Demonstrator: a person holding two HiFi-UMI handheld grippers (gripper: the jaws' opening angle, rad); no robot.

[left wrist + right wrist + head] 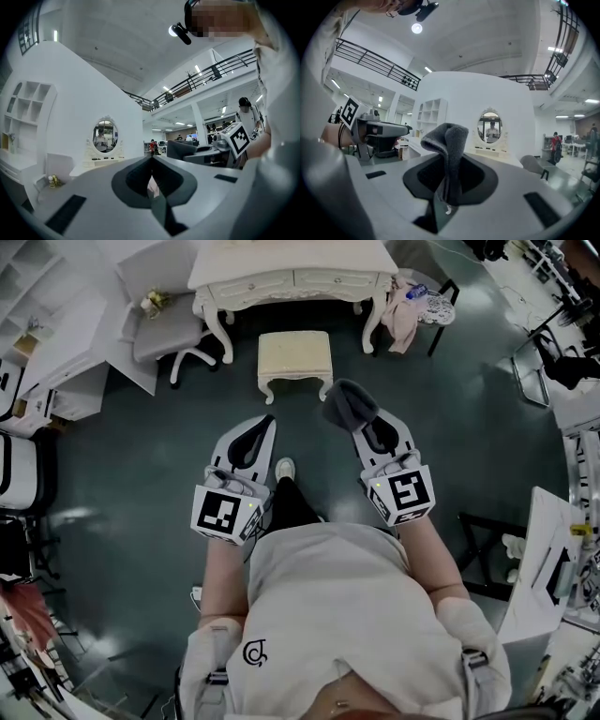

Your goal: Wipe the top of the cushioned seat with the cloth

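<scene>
head view, looking steeply down past my torso at a dark floor. the cream cushioned seat sits in the upper middle of the frame, just below a white dressing table, well apart from both claws.

the right claw is at centre right. its jaws are clamped on a dark grey cloth. in the right gripper view the cloth stands up out of the pinch and its free end folds over toward the left. the left claw, at centre left, has its jaws pressed together with nothing between them.

the seat top is a rectangle whose long axis runs left to right across the frame. the cloth's long axis runs up out of the jaws, and in the head view its bunched end points toward the upper left, roughly at the seat.

as i judge it, wiping has not begun and the approach comes first. to do it well, i would lower the right claw until the loose end lies flat on the cushion. then i would sweep along the long axis in overlapping passes, keeping the hard jaws off the fabric.
</scene>
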